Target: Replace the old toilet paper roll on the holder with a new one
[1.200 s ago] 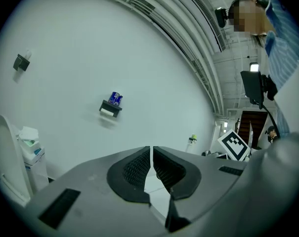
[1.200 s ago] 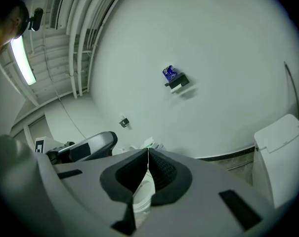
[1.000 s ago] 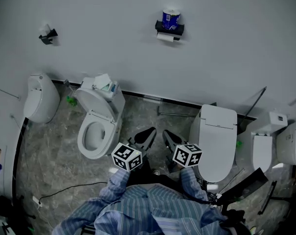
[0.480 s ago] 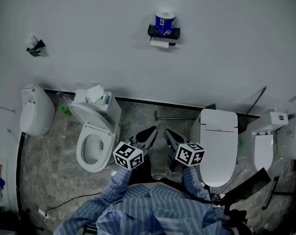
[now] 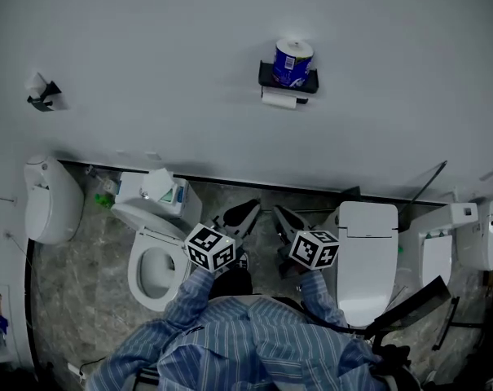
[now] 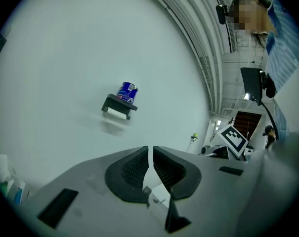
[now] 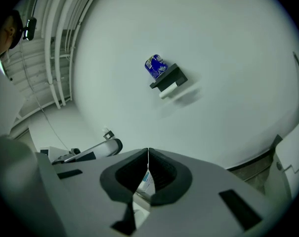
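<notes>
I see two grippers, left gripper (image 5: pixel 239 217) and right gripper (image 5: pixel 285 221), jaws together, empty. One wall holder (image 5: pixel 288 81): one blue-wrapped roll (image 5: pixel 292 62) on top, one white roll (image 5: pixel 279 98) beneath.

You get dim, flat, bluish light; the wall (image 5: pixel 148 39) looks evenly grey, with a soft shadow beside the holder (image 7: pixel 168 78). Both gripper views bow strongly toward dark, vignetted corners.

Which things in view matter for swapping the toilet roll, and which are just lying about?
Job: holder, white roll under it, blue-wrapped roll on top, left gripper, right gripper, both shut and empty.
Lying about: open toilet, closed toilet, box on the cistern, small wall fixture.
</notes>
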The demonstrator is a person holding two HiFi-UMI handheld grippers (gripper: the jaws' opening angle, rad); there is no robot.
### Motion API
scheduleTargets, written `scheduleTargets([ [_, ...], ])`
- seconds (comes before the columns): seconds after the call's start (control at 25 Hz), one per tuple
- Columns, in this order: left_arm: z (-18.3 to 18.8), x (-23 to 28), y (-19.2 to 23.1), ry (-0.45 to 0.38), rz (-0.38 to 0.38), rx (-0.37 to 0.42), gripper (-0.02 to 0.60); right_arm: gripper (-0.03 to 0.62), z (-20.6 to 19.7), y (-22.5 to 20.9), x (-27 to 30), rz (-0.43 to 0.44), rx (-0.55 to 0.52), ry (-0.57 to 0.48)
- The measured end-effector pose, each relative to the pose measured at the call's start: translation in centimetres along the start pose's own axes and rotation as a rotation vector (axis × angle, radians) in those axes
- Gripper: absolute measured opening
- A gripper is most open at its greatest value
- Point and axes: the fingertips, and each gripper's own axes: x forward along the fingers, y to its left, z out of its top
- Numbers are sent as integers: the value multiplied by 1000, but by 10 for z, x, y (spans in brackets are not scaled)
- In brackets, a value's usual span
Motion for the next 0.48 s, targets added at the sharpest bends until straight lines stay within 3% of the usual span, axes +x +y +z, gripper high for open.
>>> scheduleTargets([
  [0.24, 24, 13, 64, -16, 8, -7, 13, 6, 28, -3, 48, -21, -9, -28],
  [0.48, 33, 40, 92, -16, -31, -25, 16, 6, 36, -17, 63, -73, -13, -19],
])
